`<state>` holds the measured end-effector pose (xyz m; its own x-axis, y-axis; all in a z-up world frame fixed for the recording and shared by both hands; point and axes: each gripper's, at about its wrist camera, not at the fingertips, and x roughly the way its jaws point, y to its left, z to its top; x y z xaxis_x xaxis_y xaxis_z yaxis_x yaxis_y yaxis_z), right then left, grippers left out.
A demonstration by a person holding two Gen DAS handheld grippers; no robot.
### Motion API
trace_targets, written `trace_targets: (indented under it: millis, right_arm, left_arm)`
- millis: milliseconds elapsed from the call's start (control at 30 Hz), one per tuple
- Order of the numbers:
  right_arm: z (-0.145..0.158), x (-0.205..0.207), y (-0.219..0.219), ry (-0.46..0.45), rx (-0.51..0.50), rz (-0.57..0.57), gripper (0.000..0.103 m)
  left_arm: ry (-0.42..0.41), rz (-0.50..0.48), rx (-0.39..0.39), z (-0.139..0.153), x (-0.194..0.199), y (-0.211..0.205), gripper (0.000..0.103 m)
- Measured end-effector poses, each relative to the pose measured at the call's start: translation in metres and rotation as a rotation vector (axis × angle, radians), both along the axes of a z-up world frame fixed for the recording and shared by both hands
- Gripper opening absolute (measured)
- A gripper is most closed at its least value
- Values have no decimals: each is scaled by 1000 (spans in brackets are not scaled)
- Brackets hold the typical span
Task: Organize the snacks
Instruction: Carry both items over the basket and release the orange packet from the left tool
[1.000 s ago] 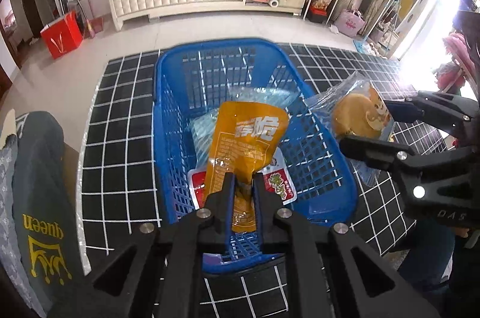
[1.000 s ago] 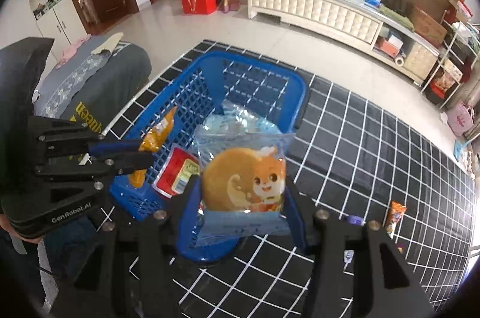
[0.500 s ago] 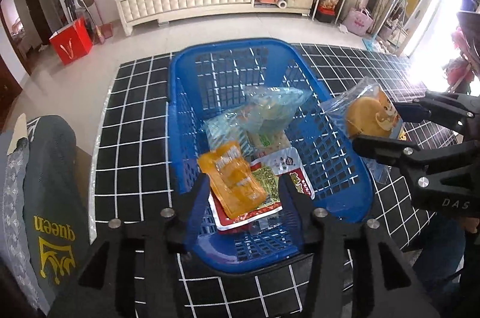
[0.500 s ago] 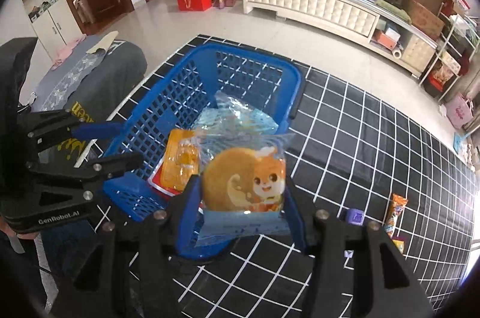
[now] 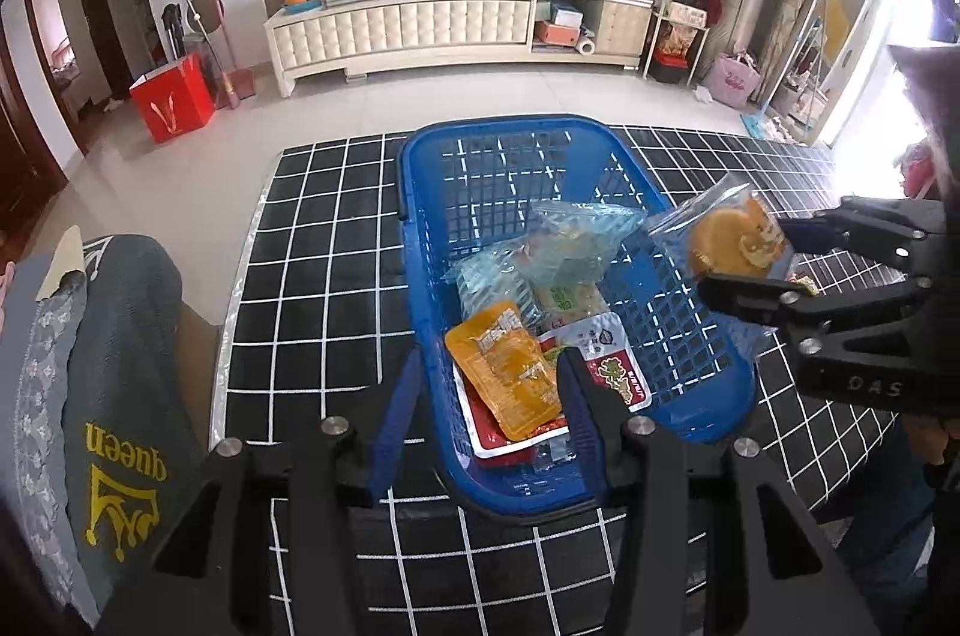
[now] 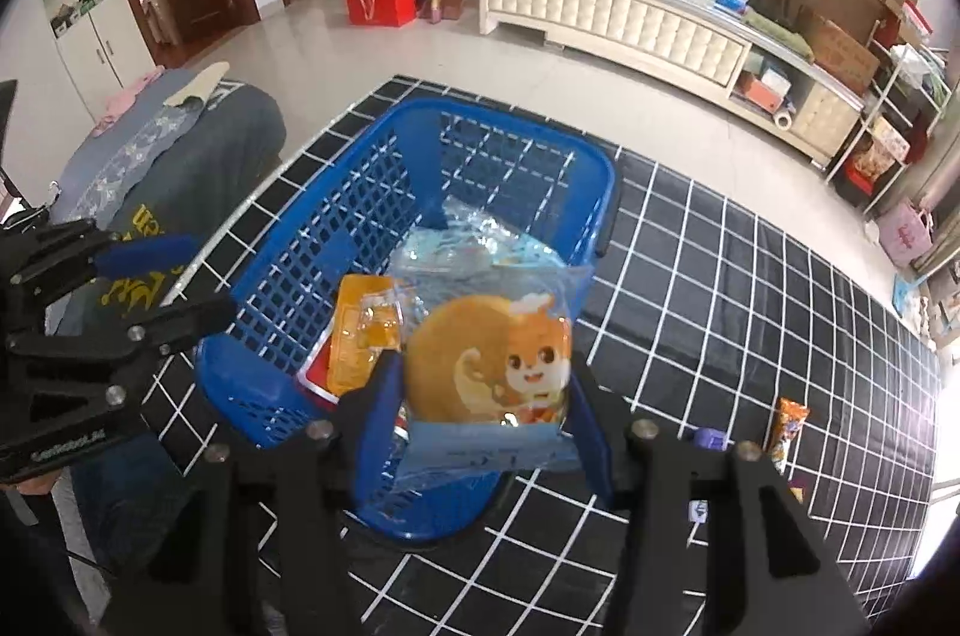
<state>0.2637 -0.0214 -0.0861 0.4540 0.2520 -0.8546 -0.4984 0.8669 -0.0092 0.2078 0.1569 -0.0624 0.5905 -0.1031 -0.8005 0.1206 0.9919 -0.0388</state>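
A blue plastic basket (image 5: 510, 123) stands on the black grid tablecloth (image 5: 324, 246). In it lie an orange snack packet (image 5: 510, 372), a red-and-white packet (image 5: 612, 366) under it, and clear bluish packets (image 5: 564, 252). My left gripper (image 5: 489, 366) hangs open above the basket's near end with nothing between its fingers. My right gripper (image 6: 485, 384) is shut on a clear bun packet (image 6: 486, 366) with an orange cartoon animal, held over the basket's right rim (image 6: 600, 192). In the left wrist view that bun packet (image 5: 729, 240) hangs beside the right wall.
A grey garment with yellow "queen" lettering (image 5: 120, 366) is draped at the table's left edge. Loose snacks (image 6: 789, 420) and a small purple item (image 6: 708, 437) lie on the cloth to the right. A white cabinet (image 5: 420, 30) and red bag (image 5: 174, 102) stand far off.
My left gripper opened and let go of the orange packet, which now lies in the basket, then drew back. The right gripper kept its hold on the bun packet and shifted slightly toward the basket.
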Motion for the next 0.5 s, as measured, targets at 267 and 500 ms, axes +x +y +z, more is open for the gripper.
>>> trace_targets:
  millis: [267, 500]
  right_arm:
    - [-19, 7, 9, 20, -57, -14, 58]
    - [-18, 3, 19, 15, -67, 19, 58]
  left_arm:
    - [8, 5, -15, -16, 1, 8, 45]
    - [2, 38, -35, -19, -4, 18, 45]
